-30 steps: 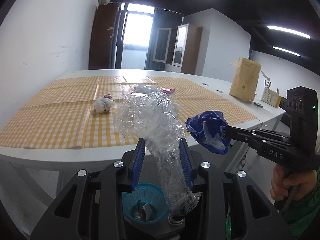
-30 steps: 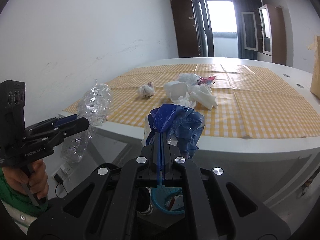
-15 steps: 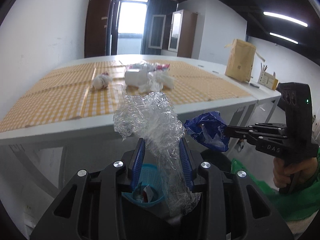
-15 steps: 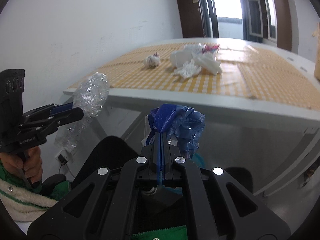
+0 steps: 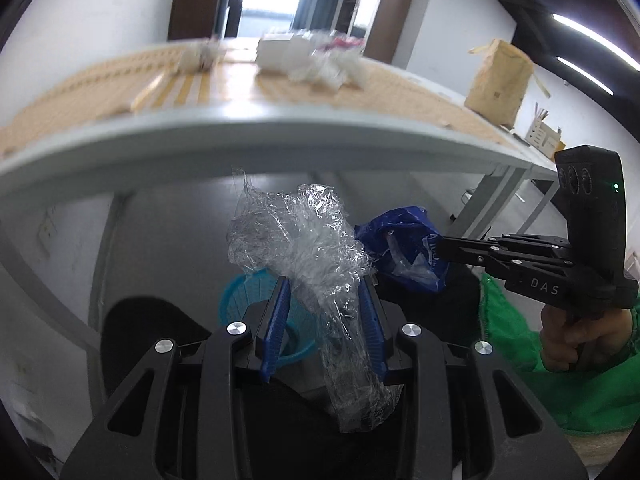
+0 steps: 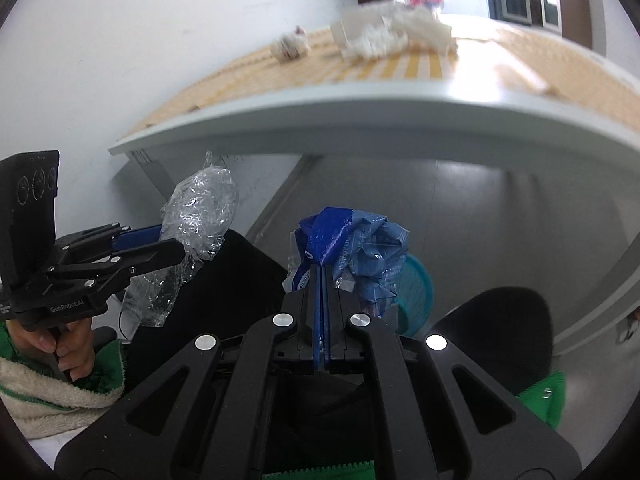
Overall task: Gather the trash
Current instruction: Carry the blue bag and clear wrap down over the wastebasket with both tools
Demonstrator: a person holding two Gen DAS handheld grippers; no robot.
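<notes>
My left gripper (image 5: 325, 282) is shut on a crumpled clear plastic wrap (image 5: 304, 240), held below the table edge; the gripper (image 6: 160, 242) and wrap (image 6: 200, 210) also show in the right wrist view. My right gripper (image 6: 322, 270) is shut on a crumpled blue plastic bag (image 6: 356, 248), which also shows in the left wrist view (image 5: 404, 248) beside the wrap. A teal waste basket (image 5: 240, 300) stands on the floor under both grippers, partly hidden; its rim (image 6: 418, 292) shows behind the blue bag.
The white table (image 5: 280, 136) with a yellow checked cloth is above and ahead, with white crumpled trash (image 5: 304, 56) and a small wad (image 6: 290, 46) on it. A brown paper bag (image 5: 500, 80) stands at its far right. Black chairs (image 6: 500, 332) are near the basket.
Both grippers have dropped from table height to below the table edge, toward the teal basket, each still holding its trash. The table now looms overhead.
</notes>
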